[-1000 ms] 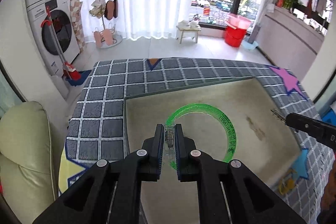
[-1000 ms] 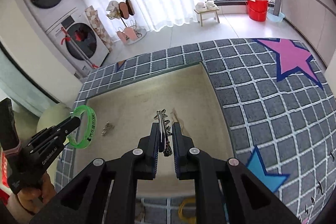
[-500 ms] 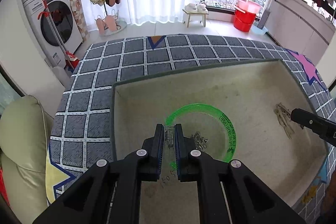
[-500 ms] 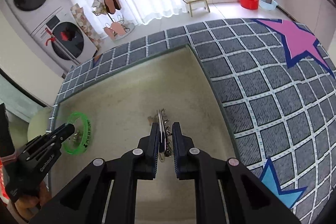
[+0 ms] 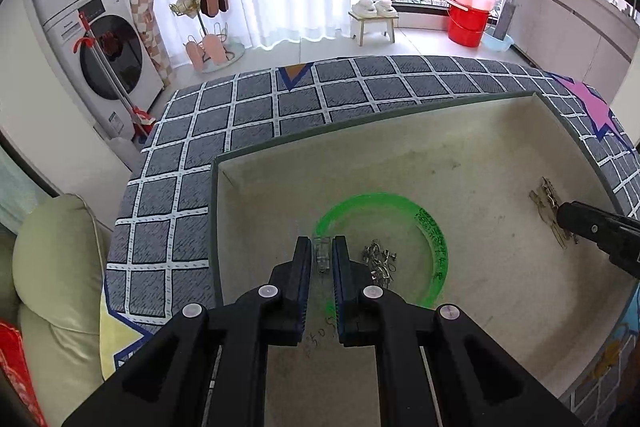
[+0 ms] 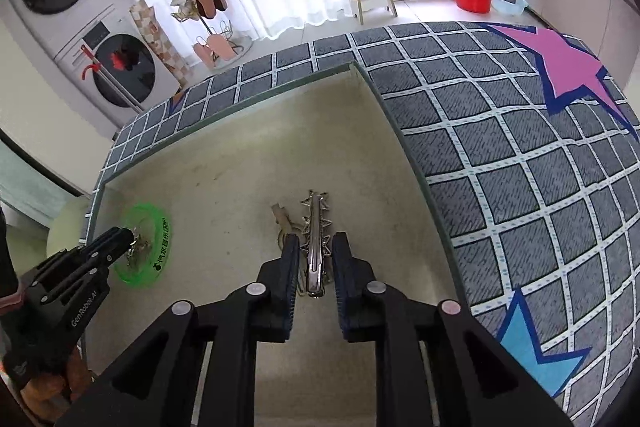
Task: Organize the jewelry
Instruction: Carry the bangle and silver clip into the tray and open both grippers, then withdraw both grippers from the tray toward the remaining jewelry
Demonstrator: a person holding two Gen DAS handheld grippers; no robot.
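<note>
Both hand-held grippers pointed steeply down into the tray (image 5: 400, 131), a shallow beige box with a scuffed, matte floor, set on a grid-patterned cloth (image 6: 500, 147).

The right hand-held gripper (image 6: 316, 251) had just been opening its jaws. The silver clip (image 6: 314, 247), a slim, shiny metal bar with spiky star trim, lay between the pads with a gap on each side, so it looked released onto the tray floor. Its long axis ran straight ahead, in line with the fingers, so backing off along that line seemed the clean way clear. A second, duller clip (image 6: 282, 223) lay just left of it, touching or nearly so.

The left hand-held gripper (image 5: 322, 255) was clenched on the clear section of the green bangle (image 5: 432, 239), a translucent plastic hoop with dark lettering. The bangle sat low over the left side of the tray, ringing a small heap of silver earrings (image 5: 378, 261). Whether it rested on the floor could not be told.
</note>
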